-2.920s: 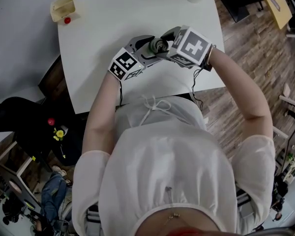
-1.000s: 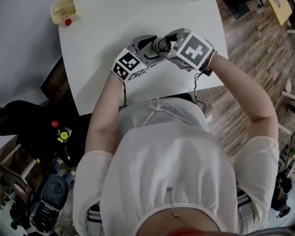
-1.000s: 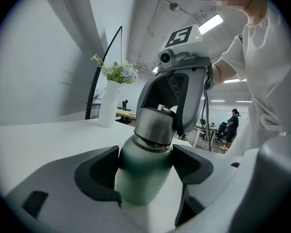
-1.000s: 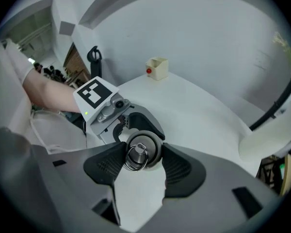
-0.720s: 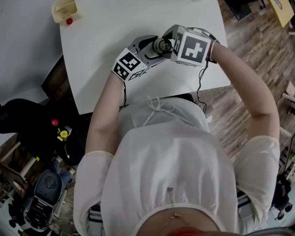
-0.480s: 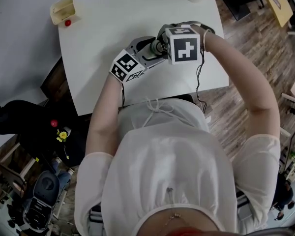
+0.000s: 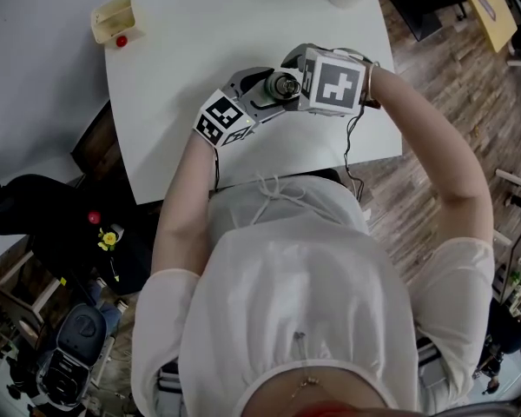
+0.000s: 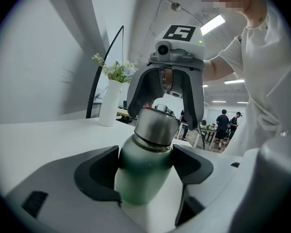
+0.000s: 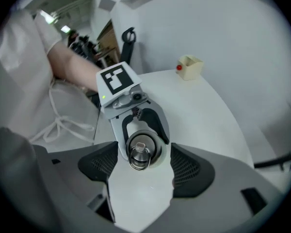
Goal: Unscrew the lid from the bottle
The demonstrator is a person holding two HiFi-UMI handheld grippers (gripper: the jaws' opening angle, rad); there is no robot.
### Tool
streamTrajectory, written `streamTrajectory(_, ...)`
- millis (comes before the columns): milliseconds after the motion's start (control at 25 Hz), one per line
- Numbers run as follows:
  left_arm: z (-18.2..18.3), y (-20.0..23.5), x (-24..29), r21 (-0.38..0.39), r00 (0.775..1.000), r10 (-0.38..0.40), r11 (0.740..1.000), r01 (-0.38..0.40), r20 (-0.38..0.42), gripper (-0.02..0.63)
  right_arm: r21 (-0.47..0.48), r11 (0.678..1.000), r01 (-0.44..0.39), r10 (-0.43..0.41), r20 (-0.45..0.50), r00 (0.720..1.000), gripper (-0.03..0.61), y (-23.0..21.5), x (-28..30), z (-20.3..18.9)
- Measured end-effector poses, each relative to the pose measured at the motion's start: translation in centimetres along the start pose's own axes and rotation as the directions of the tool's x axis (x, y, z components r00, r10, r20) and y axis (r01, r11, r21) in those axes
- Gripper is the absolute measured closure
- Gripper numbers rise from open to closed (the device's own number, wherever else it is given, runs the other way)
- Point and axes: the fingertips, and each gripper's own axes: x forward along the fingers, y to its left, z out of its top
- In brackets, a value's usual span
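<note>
Jaws: left gripper (image 8: pixel 146 166) clamps bottle (image 8: pixel 141 183) | long axis upright (lid (image 8: pixel 156 125) up)

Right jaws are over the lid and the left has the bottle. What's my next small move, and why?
Probably close the right gripper on the lid, then twist to unscrew. Its jaws have just been opening and stand apart either side of the lid without touching it. The left gripper is clamped on the bottle, and the lid sits on the neck.
</note>
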Motion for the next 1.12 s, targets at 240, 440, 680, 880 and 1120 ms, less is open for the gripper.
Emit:
streamTrajectory(240,0.2,0.1,-0.4,-0.004,1.000,0.002,1.000,-0.002,0.000,0.255,0.463,0.886,0.005,-0.065,0.115,0.991,0.253,-1.5,-0.2,-0.2)
streamTrajectory(440,0.0,0.3,-0.2,-0.002,1.000,0.000,1.000,0.000,0.001,0.255,0.563,0.826,0.035,-0.117,0.111,0.987,0.305,-1.6,0.5,-0.2)
streamTrajectory(680,0.0,0.0,-0.1,0.001,1.000,0.001,1.000,-0.001,0.000,0.255,0.598,0.798,0.082,-0.170,0.093,0.981,0.321,-1.5,0.5,-0.2)
streamTrajectory(880,0.3,-0.1,-0.1,-0.002,1.000,-0.001,1.000,0.001,-0.003,0.255,0.571,0.816,0.091,-0.165,0.079,0.983,0.321,-1.4,0.3,-0.2)
streamTrajectory(1120,0.1,0.2,-0.2,-0.005,1.000,-0.004,1.000,0.005,0.001,0.255,0.435,0.897,0.076,-0.104,0.040,0.994,0.325,-1.5,0.7,0.0)
